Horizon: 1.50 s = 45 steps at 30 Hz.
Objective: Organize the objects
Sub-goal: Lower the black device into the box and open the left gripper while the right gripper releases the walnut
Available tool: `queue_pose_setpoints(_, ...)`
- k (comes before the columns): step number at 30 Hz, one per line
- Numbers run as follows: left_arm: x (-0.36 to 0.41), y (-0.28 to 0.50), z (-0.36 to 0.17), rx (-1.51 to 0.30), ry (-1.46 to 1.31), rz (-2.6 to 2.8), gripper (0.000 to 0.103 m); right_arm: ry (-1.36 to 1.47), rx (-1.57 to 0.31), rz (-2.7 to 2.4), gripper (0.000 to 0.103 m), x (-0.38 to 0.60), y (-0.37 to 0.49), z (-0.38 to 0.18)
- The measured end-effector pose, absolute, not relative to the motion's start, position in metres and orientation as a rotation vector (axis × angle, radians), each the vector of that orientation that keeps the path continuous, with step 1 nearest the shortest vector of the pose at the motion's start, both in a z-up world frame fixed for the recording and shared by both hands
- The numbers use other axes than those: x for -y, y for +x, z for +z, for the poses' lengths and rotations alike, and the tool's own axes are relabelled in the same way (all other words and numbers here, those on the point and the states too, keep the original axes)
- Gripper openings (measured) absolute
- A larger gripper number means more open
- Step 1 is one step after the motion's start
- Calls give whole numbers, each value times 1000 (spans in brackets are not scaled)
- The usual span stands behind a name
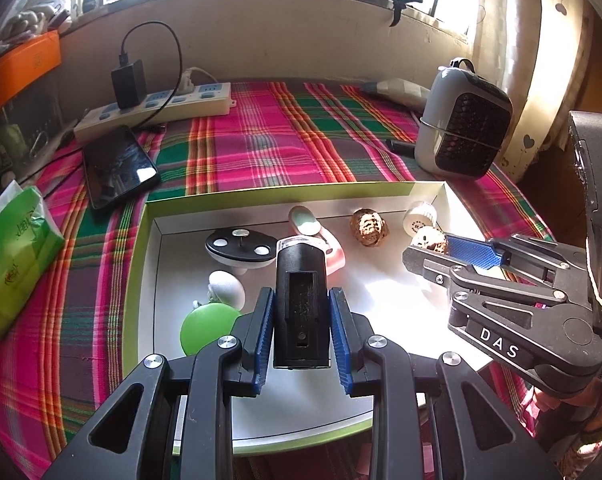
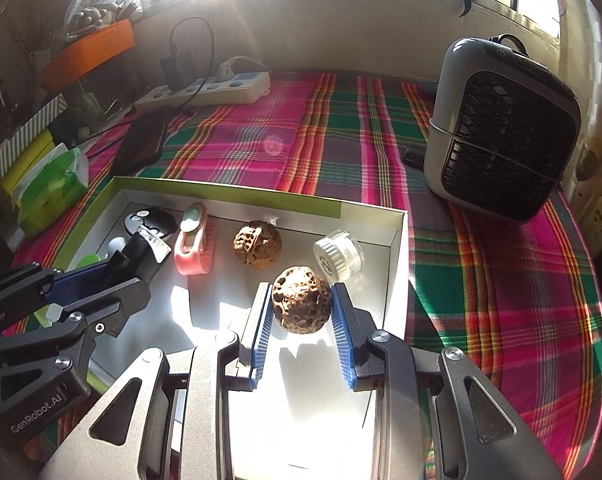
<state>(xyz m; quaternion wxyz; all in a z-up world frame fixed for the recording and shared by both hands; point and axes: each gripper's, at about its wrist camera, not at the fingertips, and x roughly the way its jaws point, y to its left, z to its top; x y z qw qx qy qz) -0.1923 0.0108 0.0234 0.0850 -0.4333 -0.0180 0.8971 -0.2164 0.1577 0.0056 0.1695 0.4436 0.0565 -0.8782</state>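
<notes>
Left tool (image 1: 301, 312) pinching black block (image 1: 300, 300), frame centre; right tool (image 2: 301, 320) pinching walnut (image 2: 301, 300) over tray (image 2: 399, 264).

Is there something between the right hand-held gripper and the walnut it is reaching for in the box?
Nothing visible. The walnut already sits between the blue pads of the right hand-held gripper; small gaps may remain on both sides, so a firm grip cannot be confirmed.

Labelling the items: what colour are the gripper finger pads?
Blue, ribbed pads; clearest in the right wrist view.
</notes>
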Motion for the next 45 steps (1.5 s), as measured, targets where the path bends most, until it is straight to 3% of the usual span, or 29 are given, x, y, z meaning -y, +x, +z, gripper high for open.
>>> queue_pose_setpoints(13, -19, -204, 19, -23, -1330, 2689, 25, 1256, -219, -2499, 31, -149, -222, 1)
queue_pose_setpoints(45, -18, -213, 17, -19, -1344, 2706, 27, 1209, -312, -2543, 31, -143, -224, 0)
